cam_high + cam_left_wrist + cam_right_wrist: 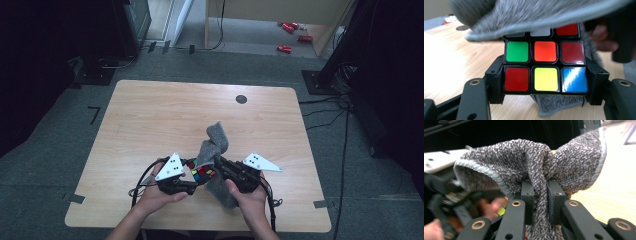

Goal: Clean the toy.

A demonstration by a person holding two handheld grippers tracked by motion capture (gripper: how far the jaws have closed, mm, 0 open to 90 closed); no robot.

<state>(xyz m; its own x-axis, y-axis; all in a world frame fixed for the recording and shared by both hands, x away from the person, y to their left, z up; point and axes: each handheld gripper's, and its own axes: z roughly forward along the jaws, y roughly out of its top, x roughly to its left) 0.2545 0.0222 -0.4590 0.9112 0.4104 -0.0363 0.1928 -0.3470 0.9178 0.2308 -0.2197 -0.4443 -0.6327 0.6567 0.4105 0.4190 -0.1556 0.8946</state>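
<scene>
A puzzle cube with coloured stickers sits between the jaws of my left gripper, which is shut on its two sides. In the high view the cube is near the table's front edge, just right of the left gripper. A grey fuzzy cloth is pinched in my right gripper, whose jaws are shut on a fold of it. The cloth rises above the cube and drapes over its top. The right gripper is close beside the cube.
The light wooden table has a dark round grommet near its far edge. Red objects lie on the floor beyond the table. Black stands and cables are at the right.
</scene>
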